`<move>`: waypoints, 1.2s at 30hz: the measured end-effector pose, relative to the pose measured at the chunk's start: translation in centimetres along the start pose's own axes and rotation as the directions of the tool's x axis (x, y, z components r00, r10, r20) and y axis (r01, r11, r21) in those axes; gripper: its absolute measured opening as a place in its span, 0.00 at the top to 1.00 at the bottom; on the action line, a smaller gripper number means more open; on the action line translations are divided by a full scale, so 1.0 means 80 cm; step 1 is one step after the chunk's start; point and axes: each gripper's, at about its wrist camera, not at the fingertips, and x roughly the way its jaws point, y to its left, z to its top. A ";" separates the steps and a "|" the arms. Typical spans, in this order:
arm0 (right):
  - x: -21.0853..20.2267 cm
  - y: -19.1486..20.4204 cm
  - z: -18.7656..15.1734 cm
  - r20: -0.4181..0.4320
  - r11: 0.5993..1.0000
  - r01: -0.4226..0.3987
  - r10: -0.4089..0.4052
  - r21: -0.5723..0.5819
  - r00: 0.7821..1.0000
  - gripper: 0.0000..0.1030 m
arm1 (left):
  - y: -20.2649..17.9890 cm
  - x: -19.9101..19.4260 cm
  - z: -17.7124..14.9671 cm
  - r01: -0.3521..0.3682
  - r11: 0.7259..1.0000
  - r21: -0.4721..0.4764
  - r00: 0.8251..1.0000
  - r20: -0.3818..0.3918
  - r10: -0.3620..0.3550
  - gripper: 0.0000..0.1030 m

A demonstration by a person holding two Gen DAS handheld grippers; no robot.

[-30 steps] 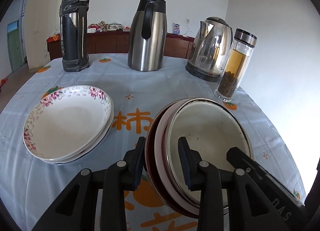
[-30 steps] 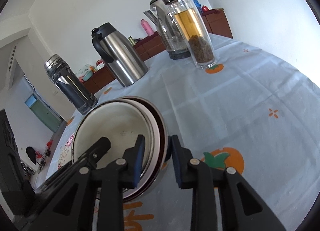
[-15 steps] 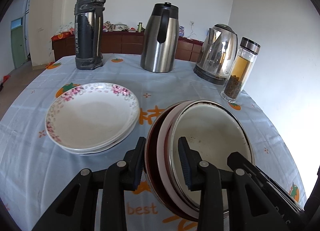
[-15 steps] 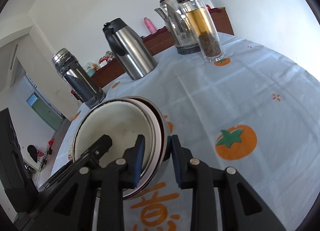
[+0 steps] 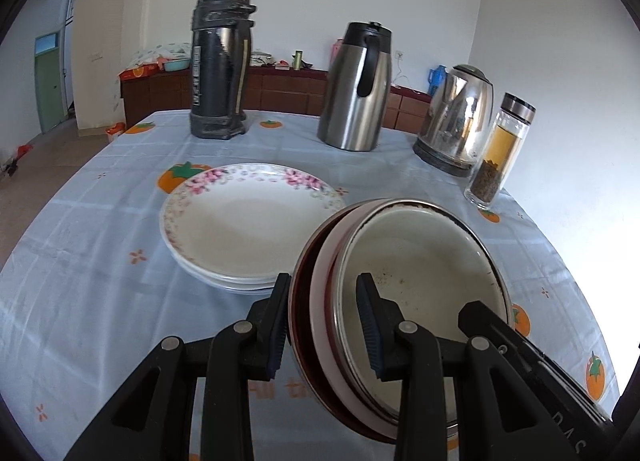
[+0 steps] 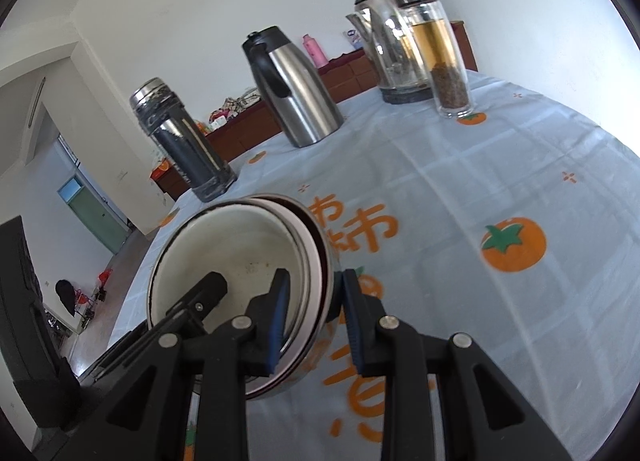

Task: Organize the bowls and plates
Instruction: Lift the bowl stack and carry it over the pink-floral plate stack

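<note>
A stack of nested bowls (image 5: 420,261) is held above the tablecloth (image 5: 100,261), beside the floral plates (image 5: 248,221); opposite rims are clamped by the left gripper (image 5: 324,317) and the right gripper (image 6: 312,313), each narrowly parted.

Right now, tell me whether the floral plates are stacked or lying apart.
Stacked. The floral plates lie nested one on another on the tablecloth: a second white rim shows just under the top plate's near edge. How many there are cannot be told.
</note>
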 end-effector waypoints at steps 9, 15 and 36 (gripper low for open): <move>0.010 0.030 -0.007 -0.009 0.999 -0.026 0.026 -0.020 1.000 0.74 | 0.031 -0.007 0.006 -0.018 1.000 -0.025 1.000 0.014 0.019 0.65; 0.017 0.046 -0.004 -0.008 0.999 -0.042 0.041 -0.028 0.999 0.74 | 0.046 -0.009 0.016 -0.031 0.999 -0.033 0.999 0.027 0.032 0.65; 0.058 0.096 0.030 0.002 0.995 -0.085 0.085 -0.052 0.996 0.74 | 0.085 0.013 0.061 -0.072 0.996 -0.057 0.996 0.056 0.076 0.65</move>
